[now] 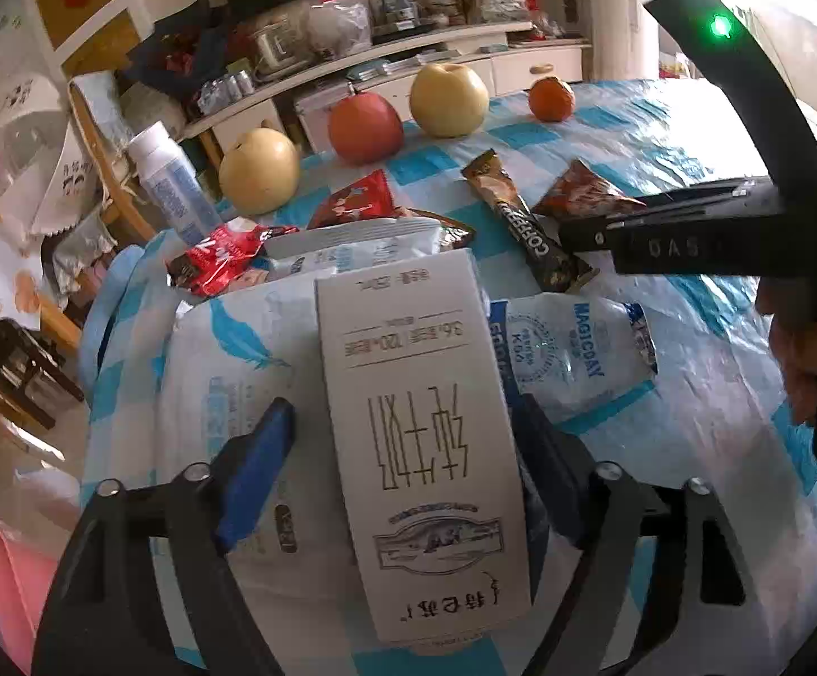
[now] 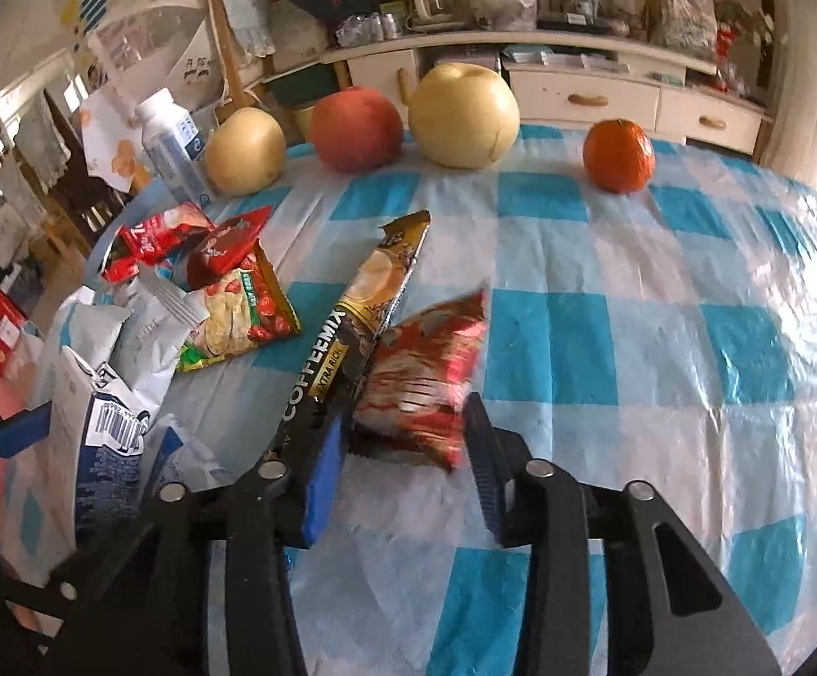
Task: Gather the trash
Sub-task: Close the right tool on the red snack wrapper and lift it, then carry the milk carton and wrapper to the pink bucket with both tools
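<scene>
My left gripper [image 1: 403, 417] is open, its fingers either side of a white milk carton [image 1: 417, 434] lying over white and blue plastic wrappers [image 1: 228, 372]; the left finger stands apart from the carton. The carton also shows in the right wrist view [image 2: 79, 428]. My right gripper [image 2: 405, 439] is open around the near end of a red snack packet [image 2: 425, 383] on the table, also seen from the left wrist [image 1: 583, 194]. A COFFEEMIX sachet [image 2: 360, 315] lies just left of the packet. Red wrappers [image 2: 149, 236] and a green-edged snack bag [image 2: 239, 310] lie further left.
Two pears [image 2: 465, 115] [image 2: 245, 152], a red apple [image 2: 355, 127] and an orange [image 2: 620, 155] stand in a row at the far table edge. A white bottle [image 2: 169, 141] stands at the far left corner. The blue checked tablecloth [image 2: 662, 310] covers the table.
</scene>
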Demonstrator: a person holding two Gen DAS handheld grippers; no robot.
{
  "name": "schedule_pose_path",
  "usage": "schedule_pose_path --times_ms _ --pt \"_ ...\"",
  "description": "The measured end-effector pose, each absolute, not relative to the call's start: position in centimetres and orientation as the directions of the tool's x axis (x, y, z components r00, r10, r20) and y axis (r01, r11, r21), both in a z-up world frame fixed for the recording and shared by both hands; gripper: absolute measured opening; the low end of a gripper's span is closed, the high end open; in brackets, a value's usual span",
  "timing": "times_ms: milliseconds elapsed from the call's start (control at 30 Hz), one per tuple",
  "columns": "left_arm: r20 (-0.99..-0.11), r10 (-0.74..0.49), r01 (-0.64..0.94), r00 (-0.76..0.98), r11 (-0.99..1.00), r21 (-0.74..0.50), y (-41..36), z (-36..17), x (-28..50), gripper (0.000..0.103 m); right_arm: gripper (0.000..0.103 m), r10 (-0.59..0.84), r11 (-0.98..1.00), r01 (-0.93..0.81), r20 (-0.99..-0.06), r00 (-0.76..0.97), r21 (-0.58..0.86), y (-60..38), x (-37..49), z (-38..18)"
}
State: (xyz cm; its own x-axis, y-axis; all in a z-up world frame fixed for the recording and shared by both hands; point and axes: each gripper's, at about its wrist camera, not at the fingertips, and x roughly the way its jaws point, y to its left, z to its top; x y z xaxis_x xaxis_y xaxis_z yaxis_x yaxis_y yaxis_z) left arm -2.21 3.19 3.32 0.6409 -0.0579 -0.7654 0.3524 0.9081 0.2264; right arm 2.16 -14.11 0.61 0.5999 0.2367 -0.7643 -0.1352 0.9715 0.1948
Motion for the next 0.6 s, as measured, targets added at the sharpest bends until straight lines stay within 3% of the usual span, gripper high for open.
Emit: schedule_pose_path --times_ms 133,167,200,600 --pt "-0.765 -0.087 0.335 0.638 0.926 0.174 4.1 3.7 -2.1 0.063 0.054 0.254 0.966 -0.122 -0.748 0.613 0.228 -14.5 2.5 0.5" --pt "-0.768 -0.116 0.338 0.63 0.931 0.136 4.5 3.9 -2.1 0.056 0.051 0.252 0.966 -0.117 -0.746 0.617 0.229 -14.6 2.6 0.5" --pt "-0.769 -0.126 0.333 0.627 0.935 0.118 4.6 3.9 -2.0 0.054 0.038 0.237 0.97 -0.102 -0.747 0.621 0.222 -14.8 2.7 0.5" --pt "-0.756 -0.214 0.308 0.619 0.951 -0.017 6.7 4.8 -2.0 0.054 0.031 0.209 0.973 -0.072 -0.714 0.668 0.218 -15.5 1.0 1.9"
